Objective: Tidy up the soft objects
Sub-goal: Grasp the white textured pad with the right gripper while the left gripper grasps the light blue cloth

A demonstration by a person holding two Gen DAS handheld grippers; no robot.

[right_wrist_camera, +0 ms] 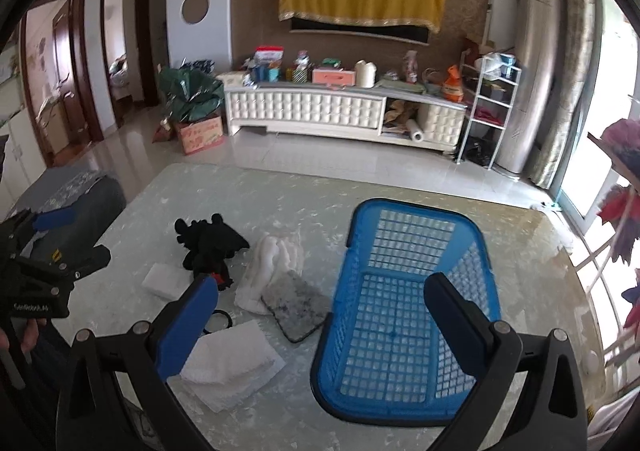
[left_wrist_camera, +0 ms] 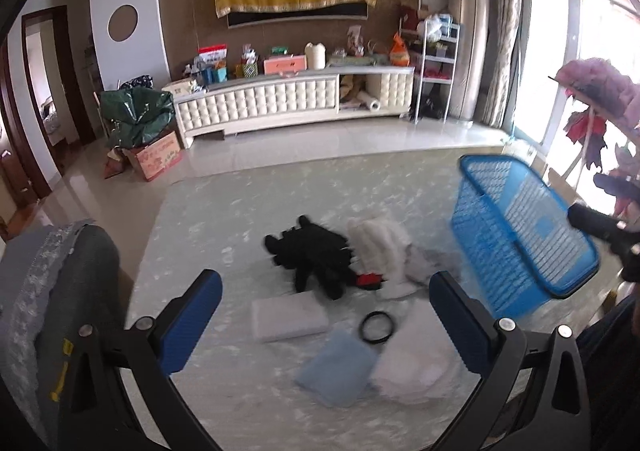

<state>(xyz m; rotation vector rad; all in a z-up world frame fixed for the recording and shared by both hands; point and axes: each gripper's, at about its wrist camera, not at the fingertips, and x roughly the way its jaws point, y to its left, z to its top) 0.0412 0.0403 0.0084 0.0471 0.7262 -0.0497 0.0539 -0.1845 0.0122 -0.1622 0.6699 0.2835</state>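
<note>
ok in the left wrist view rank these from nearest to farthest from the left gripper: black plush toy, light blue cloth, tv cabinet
1. light blue cloth, just below the left gripper, between the fingers.
2. black plush toy, just beyond on the table.
3. tv cabinet, far across the floor by the wall.

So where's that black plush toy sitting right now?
The black plush toy lies on the pale table, left of the blue basket, with the fluffy white cloth right beside it and a white pad just in front.
</note>
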